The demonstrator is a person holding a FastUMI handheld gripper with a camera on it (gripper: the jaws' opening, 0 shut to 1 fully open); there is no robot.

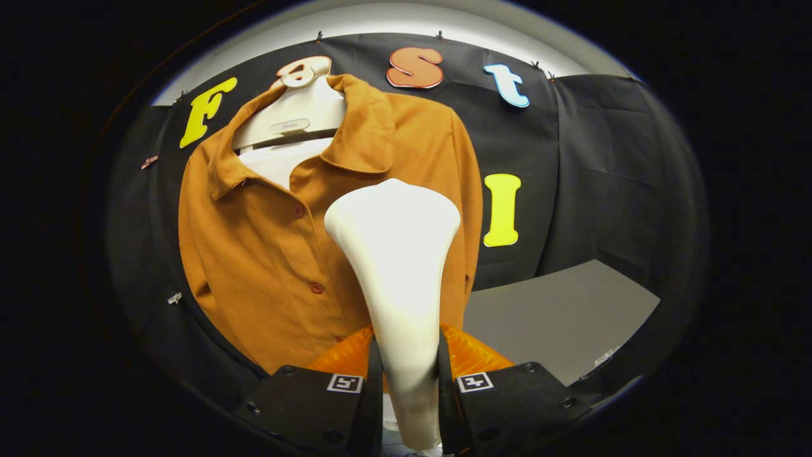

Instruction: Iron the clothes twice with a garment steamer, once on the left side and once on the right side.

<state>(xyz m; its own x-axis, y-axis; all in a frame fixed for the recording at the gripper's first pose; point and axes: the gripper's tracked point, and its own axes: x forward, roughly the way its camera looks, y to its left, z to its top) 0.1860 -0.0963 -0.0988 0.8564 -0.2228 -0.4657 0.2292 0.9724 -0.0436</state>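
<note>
Steamer (394,266) stands upright between the two fingers of the tool (410,387), and both fingers press on its narrow cream handle, so the tool is clamped on the steamer. From that grip the handle rises and widens into a broad rounded head, and the head sits in front of the orange shirt (266,254), over the shirt's right-hand half as seen from behind the steamer. Whether the head touches the cloth or hangs just off it I cannot tell. The shirt hangs on a pale hanger form (298,111) above and to the left of the steamer head, with its collar spread open and a white inner layer (279,162) showing in the neck opening. A row of buttons (298,211) runs down the shirt's front placket just left of the steamer head. Behind the steamer's handle, low down and close to the fingers, a glossy orange piece (472,355) shows on both sides of the handle; what it is I cannot tell. To the right of the steamer, beyond the shirt's edge, lies a flat grey bench (558,317) against the dark cloth wall (609,178)
</note>
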